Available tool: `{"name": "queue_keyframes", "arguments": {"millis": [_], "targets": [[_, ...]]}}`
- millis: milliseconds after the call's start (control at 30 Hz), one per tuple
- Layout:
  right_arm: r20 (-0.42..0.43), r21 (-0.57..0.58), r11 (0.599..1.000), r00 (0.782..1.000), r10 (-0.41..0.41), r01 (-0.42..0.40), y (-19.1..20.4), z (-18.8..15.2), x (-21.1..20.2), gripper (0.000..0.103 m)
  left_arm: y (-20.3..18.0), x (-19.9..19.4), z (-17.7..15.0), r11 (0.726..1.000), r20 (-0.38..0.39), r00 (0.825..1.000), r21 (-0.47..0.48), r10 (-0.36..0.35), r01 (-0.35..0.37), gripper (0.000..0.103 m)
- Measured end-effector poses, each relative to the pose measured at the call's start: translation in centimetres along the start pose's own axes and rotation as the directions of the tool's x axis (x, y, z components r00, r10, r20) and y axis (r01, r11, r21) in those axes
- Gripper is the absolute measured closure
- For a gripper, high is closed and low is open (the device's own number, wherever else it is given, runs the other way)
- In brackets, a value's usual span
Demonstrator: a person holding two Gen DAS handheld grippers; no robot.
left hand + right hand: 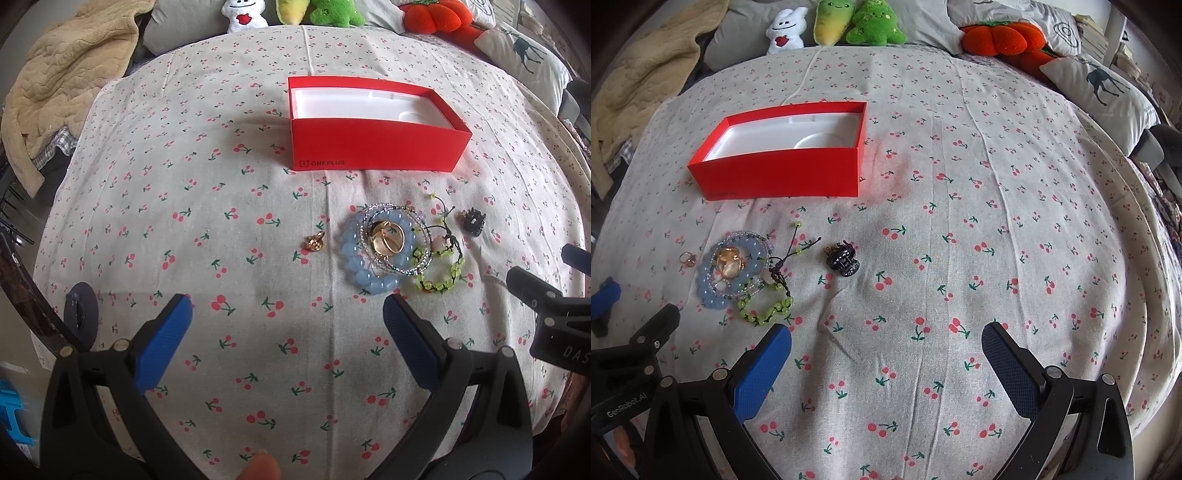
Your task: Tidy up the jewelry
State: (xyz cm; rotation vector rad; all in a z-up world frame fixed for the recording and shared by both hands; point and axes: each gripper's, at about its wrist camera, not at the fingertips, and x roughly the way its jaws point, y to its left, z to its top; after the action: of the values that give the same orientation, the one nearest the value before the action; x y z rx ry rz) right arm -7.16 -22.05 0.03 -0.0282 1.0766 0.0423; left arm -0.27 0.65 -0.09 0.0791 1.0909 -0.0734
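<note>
Both the left gripper (288, 310) and right gripper (886, 339) gape wide and hold nothing, near the jewelry pile (391, 243) before the red box (376, 147).

Left wrist view: mounted behind the left gripper (288, 306), looking forward and down along wide-spread fingers, close above the cherry-print bedspread (229, 206). Red box (376, 147) ahead and slightly right; jewelry pile (391, 245) just beyond the right fingertip.

Right wrist view: same mounting behind the right gripper (886, 339), equally close. Red box (779, 177) ahead to the left, jewelry pile (738, 273) beyond the left fingertip.

Shared: box, pile, bedspread, plush toys (243, 16) far ahead.
</note>
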Motion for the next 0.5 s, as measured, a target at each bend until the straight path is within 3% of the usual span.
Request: {"name": "queue_keyframes", "arguments": {"millis": [267, 400, 500], "targets": [[0.007, 0.027, 0.999, 0.999, 0.040, -0.040, -1.2, 1.1, -0.6, 0.000, 0.3, -0.9, 0.7, 1.000, 0.030, 0.999, 0.011, -0.019, 0.019, 0.000], [-0.017, 0.034, 0.996, 0.997, 0.081, -0.080, -2.0, 2.5, -0.9, 0.000, 0.1, -1.2, 2.2, 0.996, -0.001, 1.000, 0.088, 0.023, -0.023, 0.000], [-0.036, 0.041, 0.994, 0.994, 0.100, -0.098, -2.5, 3.4, -0.8, 0.000, 0.6, -1.2, 3.2, 0.995, -0.013, 1.000, 0.093, 0.022, -0.020, 0.000]]}}
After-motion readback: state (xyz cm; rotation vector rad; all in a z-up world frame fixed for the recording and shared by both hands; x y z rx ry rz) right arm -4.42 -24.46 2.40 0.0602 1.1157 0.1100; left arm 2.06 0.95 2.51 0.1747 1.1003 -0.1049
